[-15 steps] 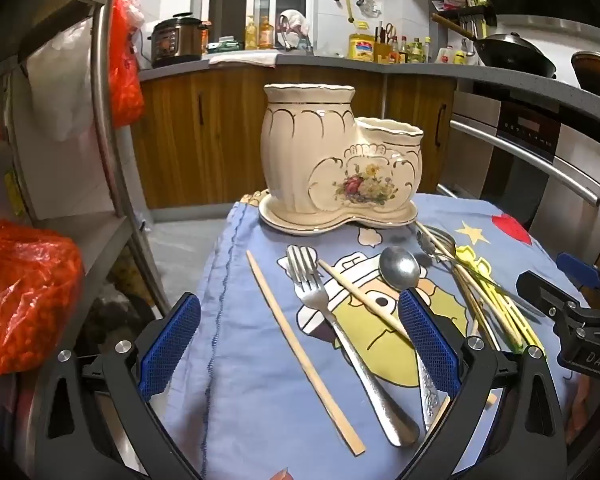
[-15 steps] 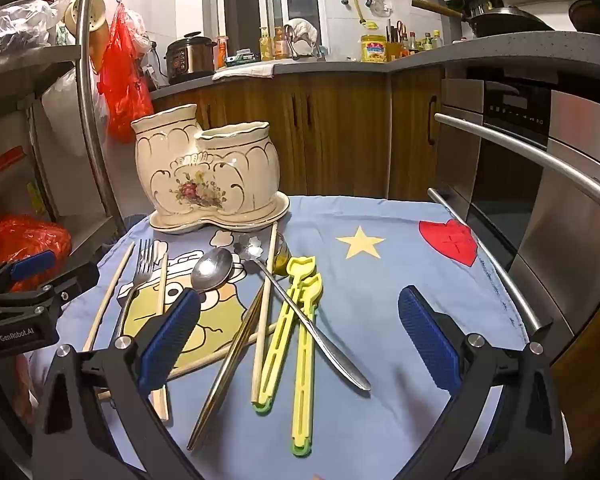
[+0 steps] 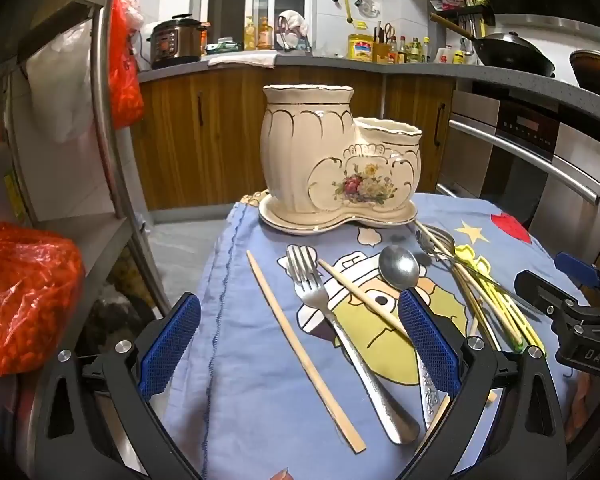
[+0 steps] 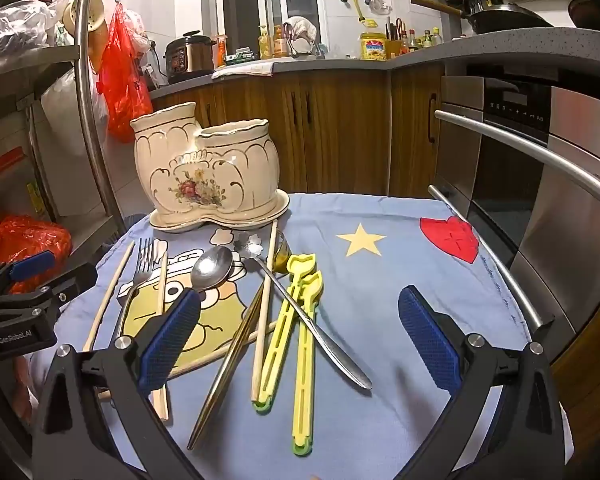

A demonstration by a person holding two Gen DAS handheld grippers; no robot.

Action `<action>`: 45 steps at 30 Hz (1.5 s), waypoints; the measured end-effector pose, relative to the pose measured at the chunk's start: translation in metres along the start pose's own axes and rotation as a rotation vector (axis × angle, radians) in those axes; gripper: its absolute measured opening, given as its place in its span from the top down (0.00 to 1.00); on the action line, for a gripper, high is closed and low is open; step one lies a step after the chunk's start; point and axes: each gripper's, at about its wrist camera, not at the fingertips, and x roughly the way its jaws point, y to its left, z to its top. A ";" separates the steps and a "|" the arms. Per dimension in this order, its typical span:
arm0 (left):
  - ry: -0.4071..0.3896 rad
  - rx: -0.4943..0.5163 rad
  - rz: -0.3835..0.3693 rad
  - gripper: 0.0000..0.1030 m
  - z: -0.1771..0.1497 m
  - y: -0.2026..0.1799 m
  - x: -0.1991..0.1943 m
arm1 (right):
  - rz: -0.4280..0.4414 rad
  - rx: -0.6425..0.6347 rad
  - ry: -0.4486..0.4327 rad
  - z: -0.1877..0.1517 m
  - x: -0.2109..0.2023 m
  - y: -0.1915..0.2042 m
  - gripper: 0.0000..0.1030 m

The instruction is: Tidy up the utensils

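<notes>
A cream two-pot ceramic holder [image 3: 336, 164] [image 4: 208, 176] stands on its saucer at the table's far side. On the blue cloth lie a metal fork [image 3: 340, 324] [image 4: 134, 280], a spoon [image 3: 398, 268] [image 4: 212, 266], wooden chopsticks [image 3: 300, 348] [image 4: 108, 292], yellow plastic chopsticks [image 4: 300, 344] [image 3: 496, 300], a metal chopstick [image 4: 228, 364] and a long spoon [image 4: 308, 320]. My left gripper [image 3: 300, 344] is open above the fork and a wooden chopstick. My right gripper [image 4: 300, 344] is open above the yellow chopsticks. Both are empty.
The blue cartoon cloth [image 4: 380, 280] covers a small round table. A metal rack with red bags [image 3: 16, 300] stands left. An oven with a steel handle [image 4: 520, 148] stands right. Wooden cabinets [image 4: 332, 128] lie behind.
</notes>
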 end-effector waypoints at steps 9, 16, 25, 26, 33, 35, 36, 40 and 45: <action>-0.001 0.001 -0.001 0.05 0.000 0.000 0.000 | 0.001 0.003 0.001 0.000 -0.001 -0.001 0.05; 0.000 0.001 0.000 0.05 0.000 0.000 0.000 | 0.001 0.002 0.003 0.000 0.001 -0.001 0.05; 0.001 0.000 -0.002 0.05 -0.004 -0.004 0.000 | 0.001 0.003 0.004 0.000 0.000 0.000 0.05; 0.000 0.001 -0.002 0.05 -0.005 -0.004 0.000 | 0.001 0.003 0.004 -0.001 0.000 0.000 0.05; 0.001 -0.001 -0.001 0.05 -0.004 -0.004 -0.001 | 0.003 0.004 0.003 -0.001 0.000 0.000 0.05; 0.003 0.000 -0.003 0.05 -0.004 -0.004 0.000 | 0.002 0.004 0.004 0.000 -0.001 0.000 0.05; 0.003 0.001 -0.002 0.05 -0.004 -0.004 0.000 | 0.002 0.005 0.004 0.000 0.000 0.000 0.05; 0.003 0.001 -0.002 0.05 -0.004 -0.004 0.000 | 0.002 0.005 0.004 -0.002 0.000 0.000 0.05; 0.005 0.002 -0.002 0.05 -0.004 -0.004 0.000 | 0.003 0.006 0.005 -0.001 -0.001 -0.001 0.05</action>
